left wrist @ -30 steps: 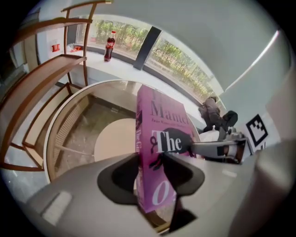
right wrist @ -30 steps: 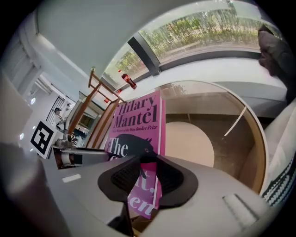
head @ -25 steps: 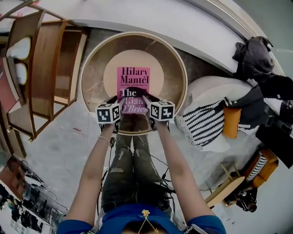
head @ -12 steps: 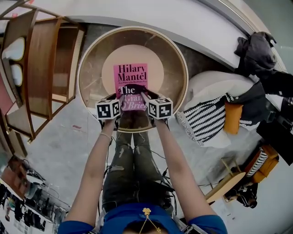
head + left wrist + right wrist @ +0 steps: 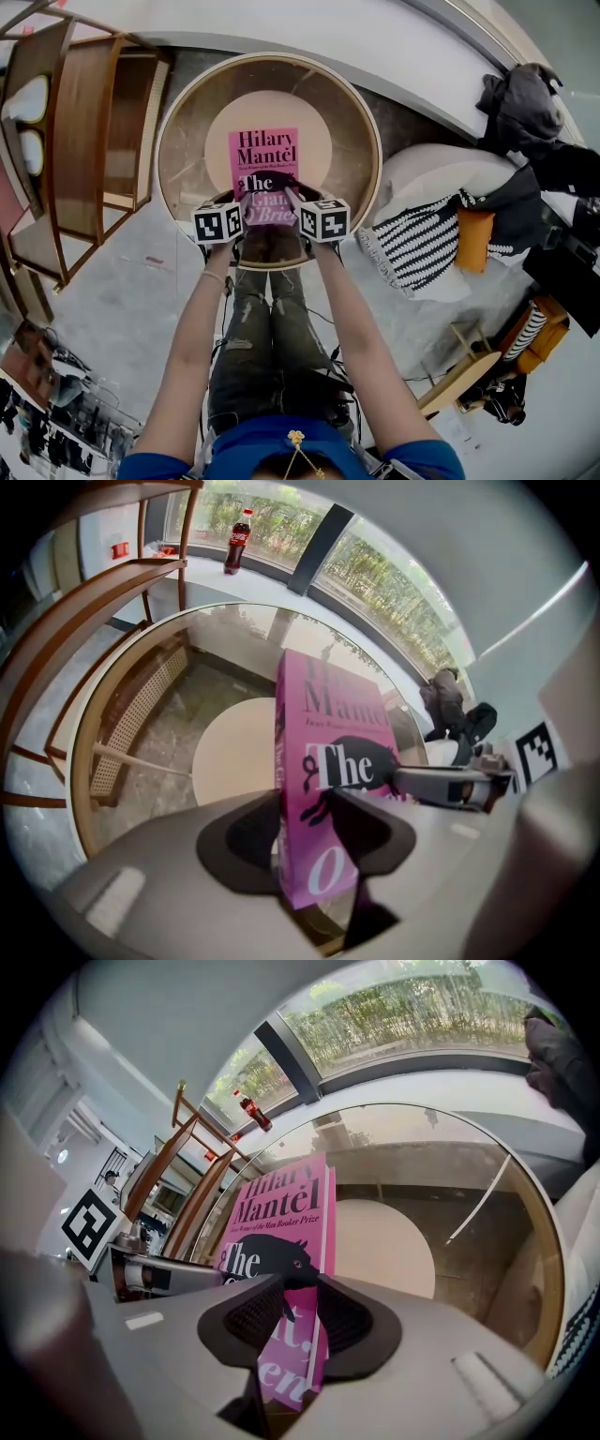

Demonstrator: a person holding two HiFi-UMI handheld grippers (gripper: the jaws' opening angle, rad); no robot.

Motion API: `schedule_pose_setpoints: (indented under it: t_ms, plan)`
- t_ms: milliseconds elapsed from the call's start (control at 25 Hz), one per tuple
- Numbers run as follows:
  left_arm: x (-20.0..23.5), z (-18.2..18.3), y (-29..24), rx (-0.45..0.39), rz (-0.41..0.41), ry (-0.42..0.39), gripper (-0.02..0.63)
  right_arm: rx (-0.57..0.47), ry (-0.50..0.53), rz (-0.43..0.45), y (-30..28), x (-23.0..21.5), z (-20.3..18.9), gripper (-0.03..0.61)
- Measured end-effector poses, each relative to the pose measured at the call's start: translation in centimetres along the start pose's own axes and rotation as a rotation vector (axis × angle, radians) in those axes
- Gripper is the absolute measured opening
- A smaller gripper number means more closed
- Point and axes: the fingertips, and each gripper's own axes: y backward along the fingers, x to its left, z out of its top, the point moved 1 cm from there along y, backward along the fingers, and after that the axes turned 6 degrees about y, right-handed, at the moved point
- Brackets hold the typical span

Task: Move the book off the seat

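Book (image 5: pixel 265 173) and both grippers have crept slightly up the head view, further over the seat (image 5: pixel 178 112). Left gripper (image 5: pixel 239 204) is clamped on the book's spine edge, low down. Book is tilted, apparently held above the seat, not clear yet. Right gripper (image 5: pixel 298 202) is clamped on the opposite edge. Risk: if the hands drift unevenly, the book twists out and drops back.

The pink book (image 5: pixel 265 167) bears "Hilary Mantel", "Winner of the Man Booker Prize" and "The" on its cover.
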Motion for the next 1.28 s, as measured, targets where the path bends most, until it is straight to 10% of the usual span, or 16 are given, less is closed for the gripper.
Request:
schedule_pose_setpoints:
  t_ms: [1280]
  plan:
    - [-0.16,-0.03,-0.06,-0.013,-0.009,0.019,0.170,-0.023,-0.031,0.017,-0.04,-0.04,-0.06,0.112]
